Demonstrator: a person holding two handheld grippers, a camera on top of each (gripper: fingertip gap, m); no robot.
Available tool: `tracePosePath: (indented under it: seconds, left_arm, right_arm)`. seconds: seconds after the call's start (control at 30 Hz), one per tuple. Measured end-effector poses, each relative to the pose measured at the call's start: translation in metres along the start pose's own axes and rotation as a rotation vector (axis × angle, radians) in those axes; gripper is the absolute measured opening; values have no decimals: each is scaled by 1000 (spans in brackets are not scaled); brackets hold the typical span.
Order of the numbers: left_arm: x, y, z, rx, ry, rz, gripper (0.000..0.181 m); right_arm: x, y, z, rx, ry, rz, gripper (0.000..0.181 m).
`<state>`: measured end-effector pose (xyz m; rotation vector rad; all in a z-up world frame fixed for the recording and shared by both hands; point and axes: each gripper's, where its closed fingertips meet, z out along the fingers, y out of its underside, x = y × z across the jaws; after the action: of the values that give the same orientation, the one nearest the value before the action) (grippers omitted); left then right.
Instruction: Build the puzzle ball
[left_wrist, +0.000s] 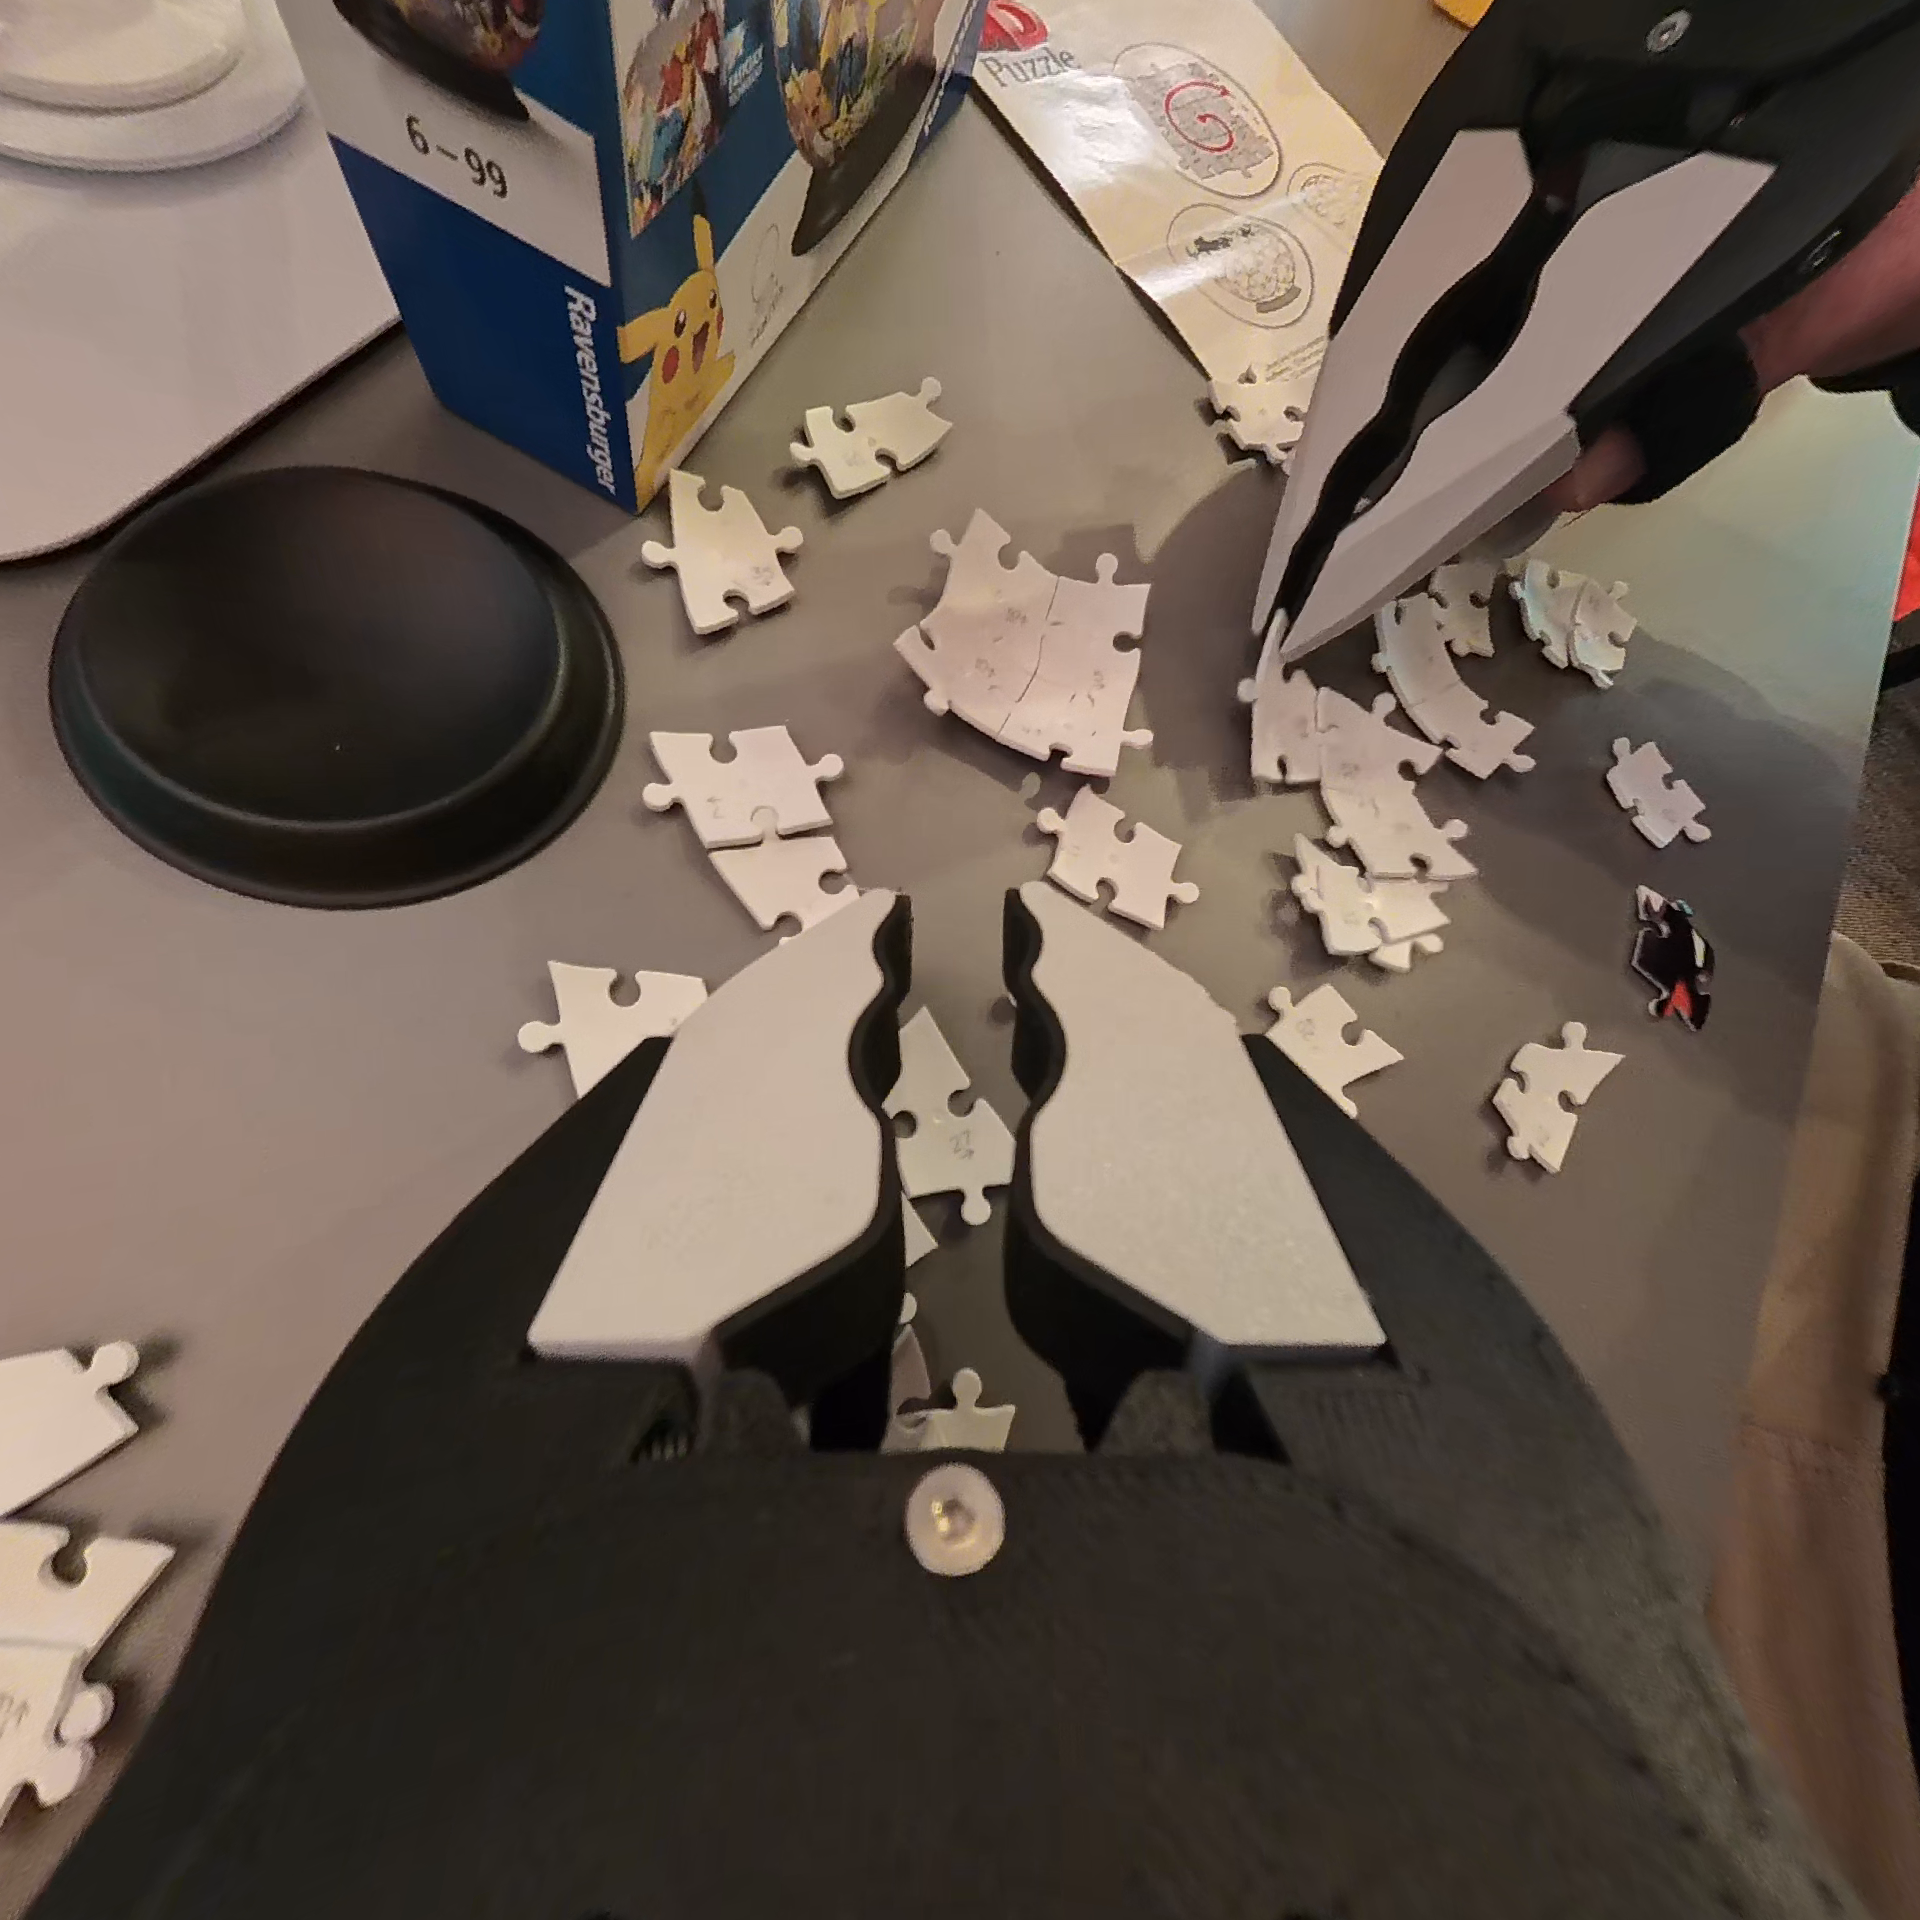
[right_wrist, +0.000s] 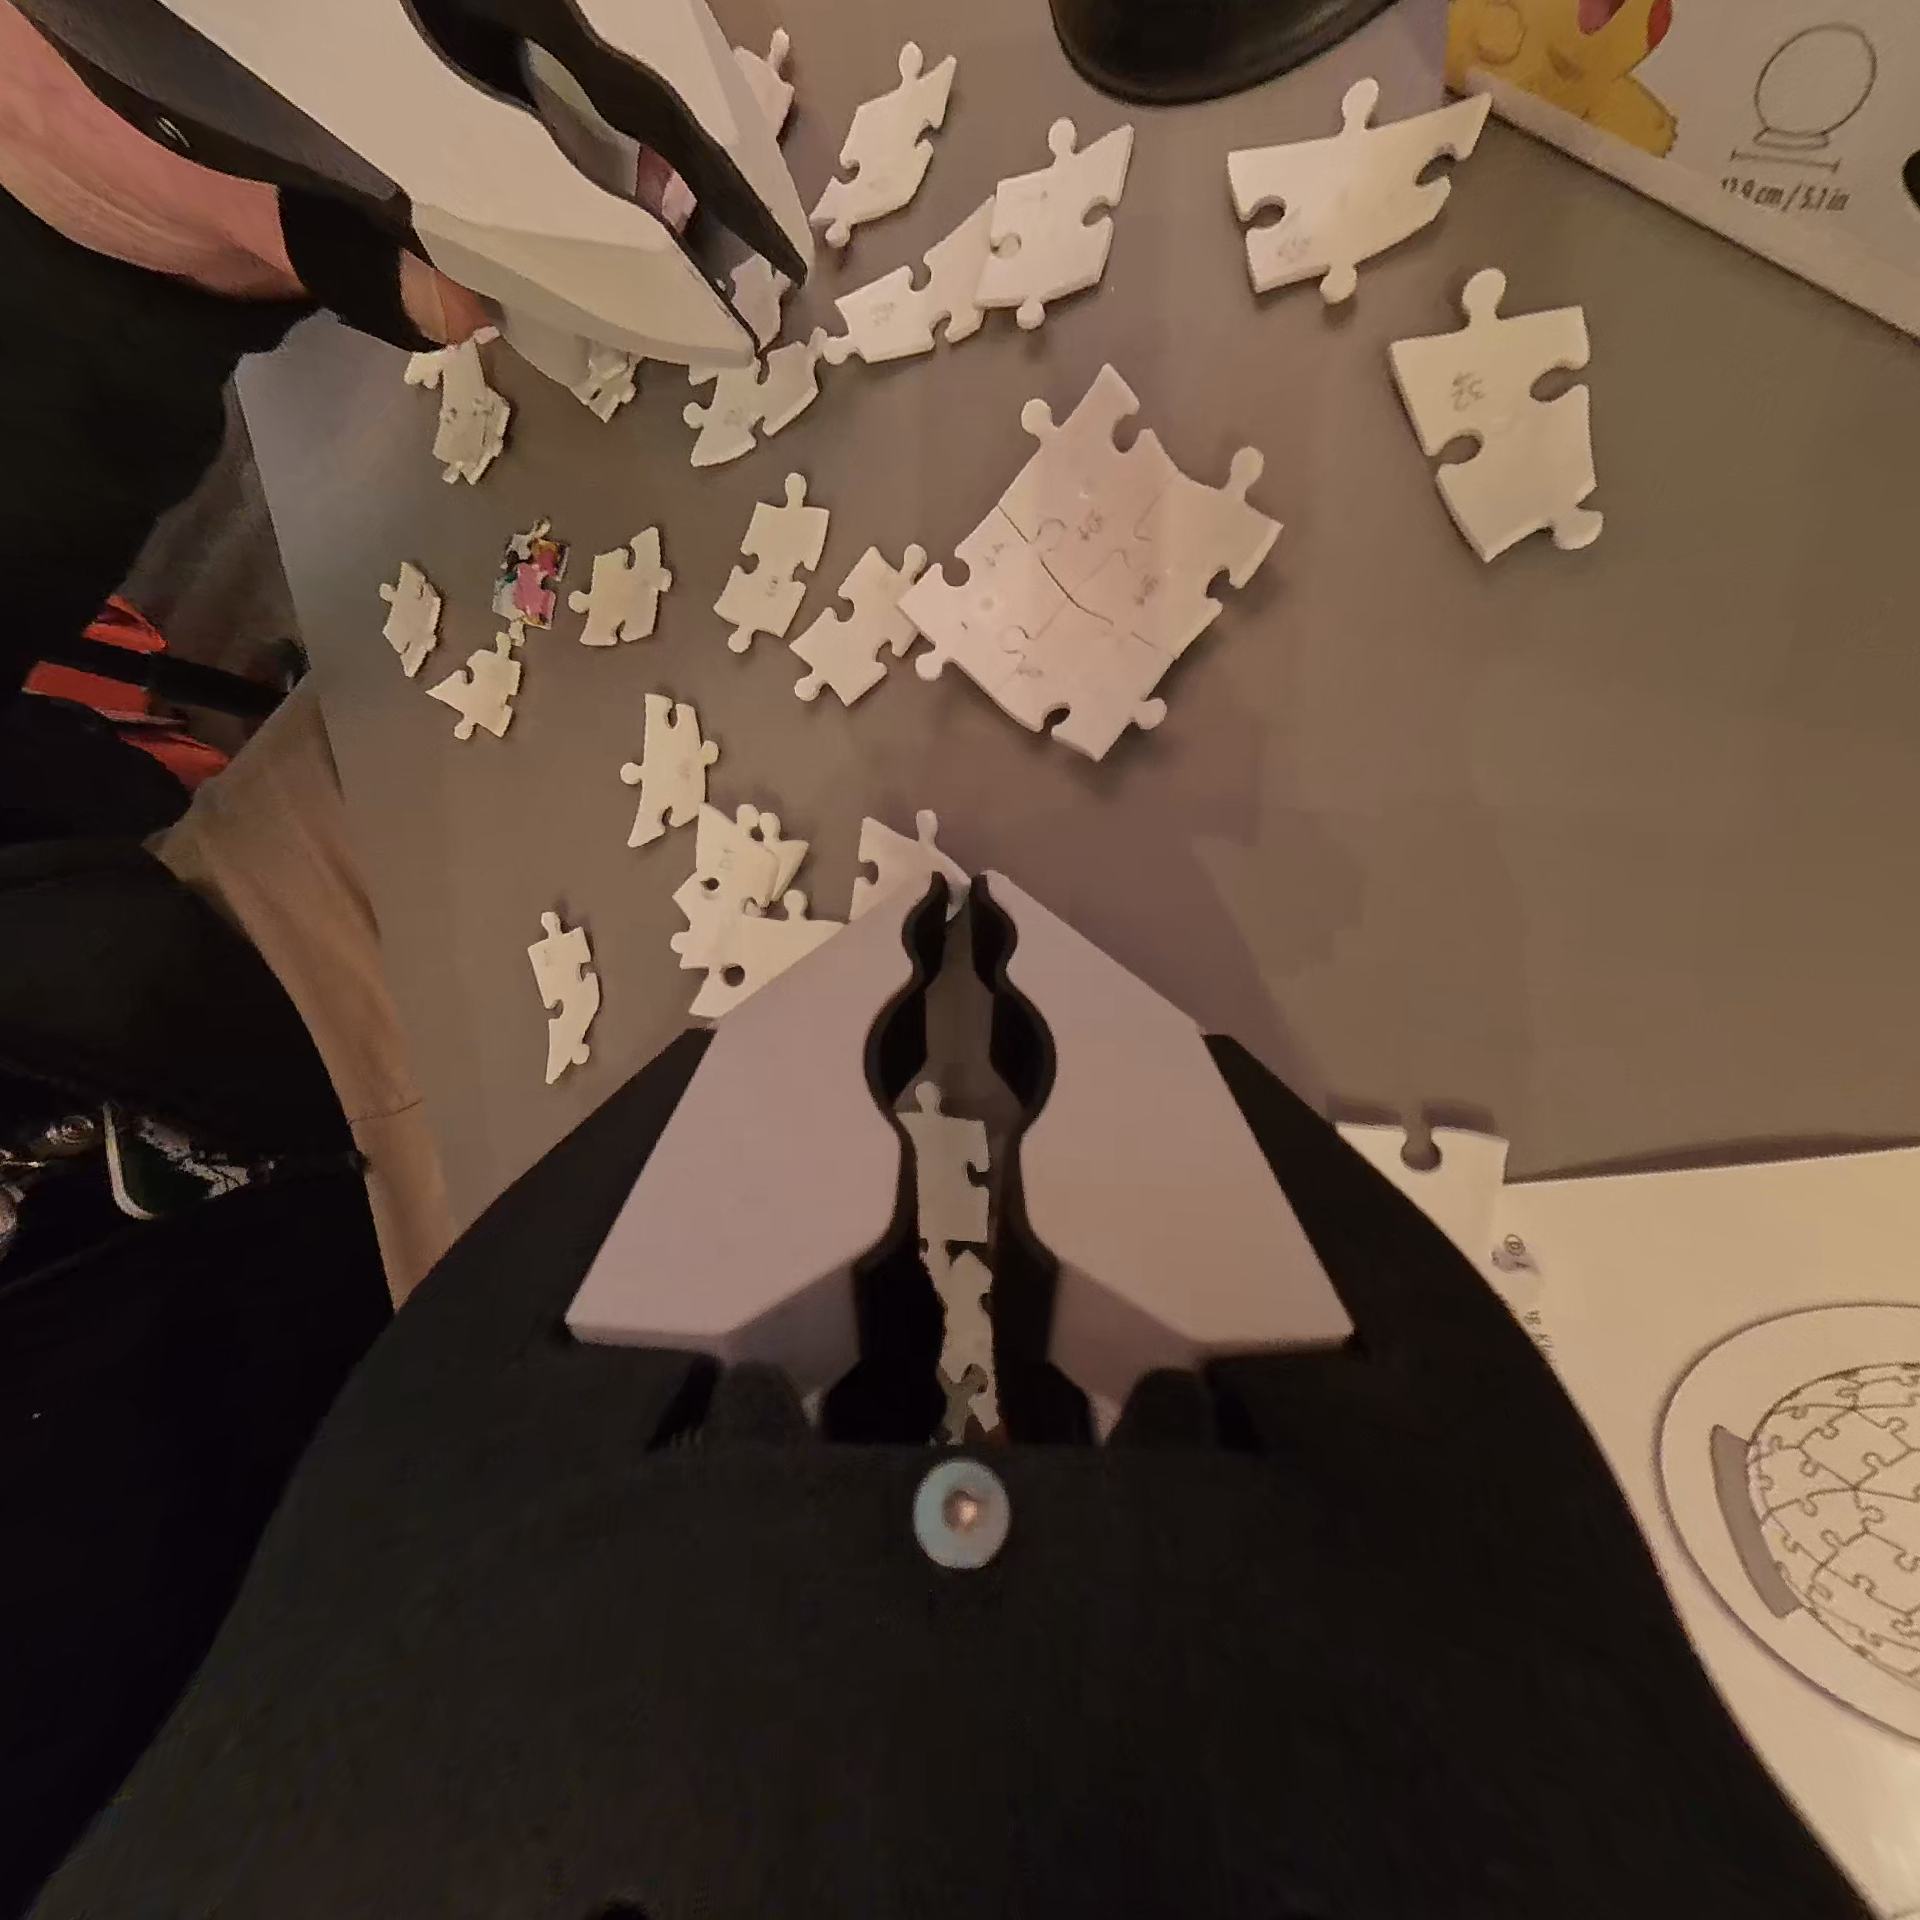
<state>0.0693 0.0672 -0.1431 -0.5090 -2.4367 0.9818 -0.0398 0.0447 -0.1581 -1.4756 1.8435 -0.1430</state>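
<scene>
Fingers of the right gripper (right_wrist: 958, 891) pinch a white puzzle piece's (left_wrist: 1280, 717) tab, while the left gripper (left_wrist: 954, 914) hovers narrowly parted, empty.

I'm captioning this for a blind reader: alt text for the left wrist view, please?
The left gripper hovers open above white puzzle pieces scattered on a grey table, while the right gripper pinches one piece. A black stand sits left.

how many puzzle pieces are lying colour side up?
1: the colour-side-up piece lies near the table edge, beside the white pieces. More may be hidden from view.
</scene>
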Motion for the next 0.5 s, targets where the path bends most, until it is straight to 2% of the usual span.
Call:
tracePosePath:
  seconds: [0.5]
  left_arm:
    - [1,0,1,0,-1,7,16]
  right_arm:
    - [4,-9,-12,74,-13,26,0]
